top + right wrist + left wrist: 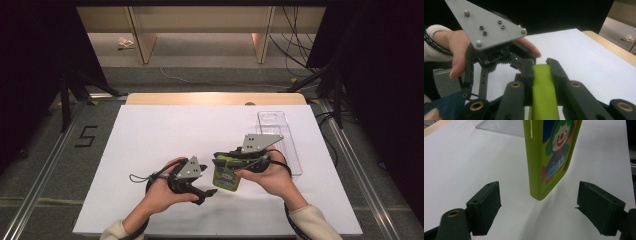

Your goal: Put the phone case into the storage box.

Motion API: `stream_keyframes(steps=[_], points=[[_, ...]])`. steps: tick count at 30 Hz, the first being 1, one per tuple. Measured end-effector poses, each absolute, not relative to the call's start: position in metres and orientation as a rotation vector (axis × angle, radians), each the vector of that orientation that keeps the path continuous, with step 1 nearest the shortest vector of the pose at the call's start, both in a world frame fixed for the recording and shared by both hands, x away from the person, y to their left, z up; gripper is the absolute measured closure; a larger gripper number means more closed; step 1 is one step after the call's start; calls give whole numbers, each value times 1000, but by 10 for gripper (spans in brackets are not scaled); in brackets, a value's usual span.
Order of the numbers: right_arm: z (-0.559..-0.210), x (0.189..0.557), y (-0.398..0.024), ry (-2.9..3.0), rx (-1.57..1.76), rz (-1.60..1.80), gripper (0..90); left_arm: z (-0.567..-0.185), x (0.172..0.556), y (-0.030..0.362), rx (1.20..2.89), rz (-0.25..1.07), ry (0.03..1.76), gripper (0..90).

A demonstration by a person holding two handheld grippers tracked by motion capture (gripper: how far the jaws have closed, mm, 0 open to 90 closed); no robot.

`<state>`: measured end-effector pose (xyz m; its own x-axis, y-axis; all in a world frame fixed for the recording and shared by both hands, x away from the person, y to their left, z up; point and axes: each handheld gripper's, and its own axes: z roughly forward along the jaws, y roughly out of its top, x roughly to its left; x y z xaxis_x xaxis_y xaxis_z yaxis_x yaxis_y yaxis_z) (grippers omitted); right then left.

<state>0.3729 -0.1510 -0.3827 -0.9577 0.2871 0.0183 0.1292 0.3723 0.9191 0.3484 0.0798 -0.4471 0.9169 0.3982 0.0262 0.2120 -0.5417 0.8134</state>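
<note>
Right gripper is clamped on the edge of the green clown-printed case, holding it upright above the white table. Left gripper stands released, the case's lower corner between its jaws, untouched. A clear plastic tray lies just beyond, unobstructed.

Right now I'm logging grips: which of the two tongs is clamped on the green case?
The right tongs: they pinch the green case's edge, while the left tongs stand open around it without touching.
</note>
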Motion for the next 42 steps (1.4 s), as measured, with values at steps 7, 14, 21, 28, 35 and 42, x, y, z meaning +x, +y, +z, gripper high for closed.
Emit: stream_keyframes(steps=[7,14,21,28,35,42], points=[[-384,372,-148,2493,369,1652,775,-451,349,77,2167,247,425,220],[-385,370,-145,2498,368,1672,775,-452,348,74,2169,241,414,242],[-385,370,-144,2500,369,1689,775,-453,347,72,2174,231,403,293],[-386,370,-143,2506,370,1689,775,-455,349,71,2184,230,409,368],[-386,370,-143,2504,369,1695,775,-456,350,72,2179,223,411,436],[-386,370,-143,2501,375,1705,775,-457,350,73,2170,214,407,499]])
